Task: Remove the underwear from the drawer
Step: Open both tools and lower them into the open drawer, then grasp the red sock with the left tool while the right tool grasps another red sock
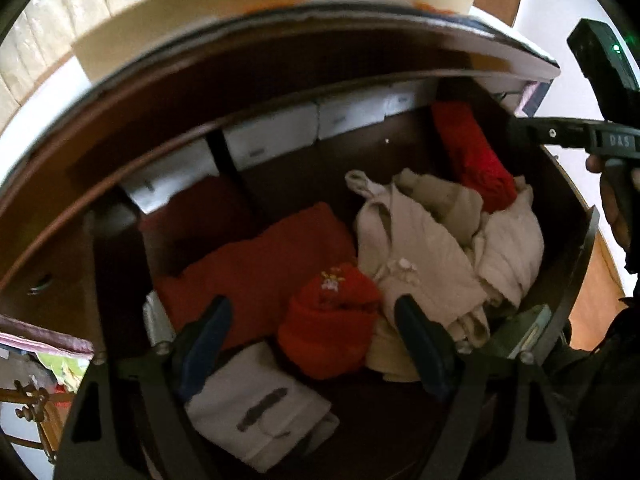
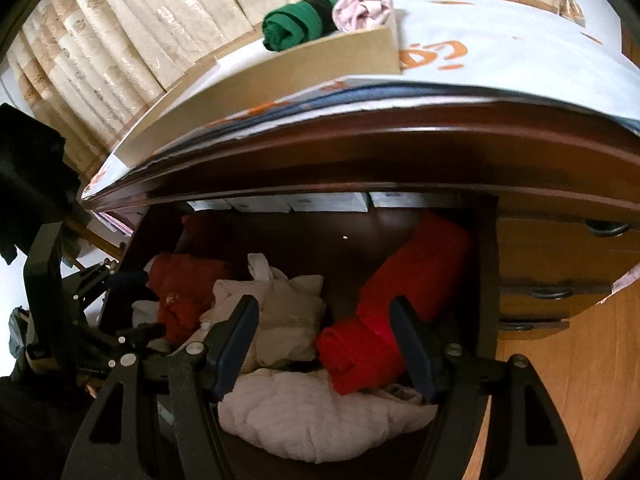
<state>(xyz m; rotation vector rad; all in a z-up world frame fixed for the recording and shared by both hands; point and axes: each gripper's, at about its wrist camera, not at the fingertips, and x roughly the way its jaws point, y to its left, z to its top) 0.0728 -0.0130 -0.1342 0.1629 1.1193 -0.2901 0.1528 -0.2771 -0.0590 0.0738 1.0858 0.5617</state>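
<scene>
Reaching step, with both tools hanging over the open drawer (image 1: pixel 576 240) and nothing yet being lifted. Nearest the left wrist camera, the left tool (image 1: pixel 316 344) is standing spread, its pads touching no cloth; directly between its fingers a rolled orange-red garment (image 1: pixel 332 320) with a small embroidered motif is lying near the drawer's front edge, with a folded white piece (image 1: pixel 256 404) just in front of it. Nearest the right wrist camera, the right tool (image 2: pixel 324 344) is also standing spread and pinching nothing; between its fingers a cream bundle (image 2: pixel 288 316) and the near end of a long red roll (image 2: pixel 360 356) are lying, with a white fluffy garment (image 2: pixel 320 420) below them at the front edge.

Farther in, a flat orange-red fold (image 1: pixel 256 256) is occupying the drawer's left half, and the cream heap (image 1: pixel 432 240) its right half. The red roll is running along the right wall toward the back right corner. At the back edge a row of white boxes (image 1: pixel 276 132) is sitting under the tabletop (image 2: pixel 520 60). On that tabletop, well apart from the drawer's contents, a green roll (image 2: pixel 298 28) and a pink garment (image 2: pixel 368 4) are resting behind a shallow cardboard tray (image 2: pixel 280 68).

Judged from this arrangement, the underwear is still lying inside the drawer. The next move calls for each tool to be lowered until one single roll is sitting between its pads, then closed firmly; snagging the neighbouring loose cream cloth appears to be the main risk.
</scene>
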